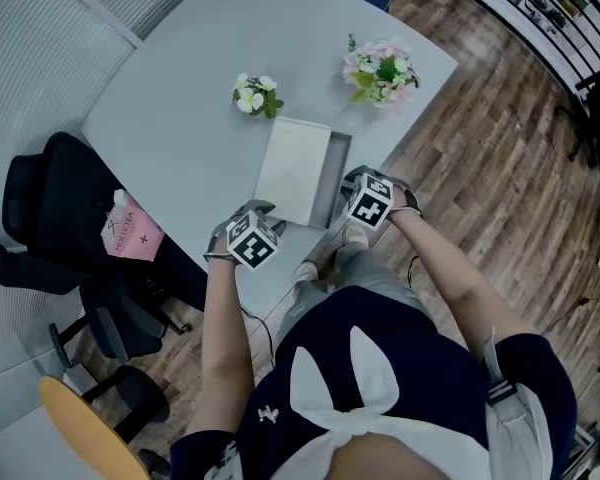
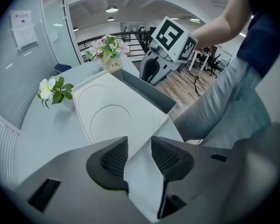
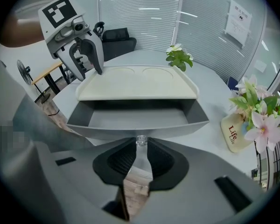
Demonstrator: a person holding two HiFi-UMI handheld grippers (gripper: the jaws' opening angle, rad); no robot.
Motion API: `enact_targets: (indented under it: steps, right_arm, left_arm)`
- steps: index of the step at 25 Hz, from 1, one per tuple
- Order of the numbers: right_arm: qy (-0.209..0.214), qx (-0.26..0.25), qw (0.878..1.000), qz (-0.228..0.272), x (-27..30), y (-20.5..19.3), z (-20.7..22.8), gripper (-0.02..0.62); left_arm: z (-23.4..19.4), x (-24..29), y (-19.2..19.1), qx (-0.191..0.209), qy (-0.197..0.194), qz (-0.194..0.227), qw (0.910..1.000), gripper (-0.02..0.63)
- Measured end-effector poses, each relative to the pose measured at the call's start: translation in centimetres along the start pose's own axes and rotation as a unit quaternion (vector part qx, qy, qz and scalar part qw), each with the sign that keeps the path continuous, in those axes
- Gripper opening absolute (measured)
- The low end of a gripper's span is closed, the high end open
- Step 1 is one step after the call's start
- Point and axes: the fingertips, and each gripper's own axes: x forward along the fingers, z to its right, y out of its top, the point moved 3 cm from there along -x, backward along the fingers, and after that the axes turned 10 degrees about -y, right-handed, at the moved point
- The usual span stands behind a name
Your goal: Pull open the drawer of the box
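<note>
A flat white box (image 1: 294,168) lies near the table's front edge, its grey drawer (image 1: 337,183) pulled out toward the right. In the right gripper view the drawer (image 3: 135,118) stands open and empty, and my right gripper (image 3: 141,143) is shut on its small clear knob (image 3: 141,139). In the left gripper view my left gripper (image 2: 139,146) is closed on the near corner of the box (image 2: 116,115), with white filling the gap between the pads (image 2: 114,157). In the head view the left gripper (image 1: 265,210) sits at the box's near corner and the right gripper (image 1: 352,180) at the drawer front.
The grey table (image 1: 180,108) carries a small white flower sprig (image 1: 255,95) and a pink flower pot (image 1: 382,71) beyond the box. A black chair (image 1: 70,208) with a pink bag (image 1: 132,230) stands left of the table. Wooden floor lies right and below.
</note>
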Motion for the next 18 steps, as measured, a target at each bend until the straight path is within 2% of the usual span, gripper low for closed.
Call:
enact_targets:
  steps: [18]
  right_arm:
    - [-0.005,0.005,1.000,-0.014,-0.6,-1.6,0.2,0.080]
  left_arm:
    - [0.0,0.0,0.1,0.003,0.001,0.003,1.0000,0.164]
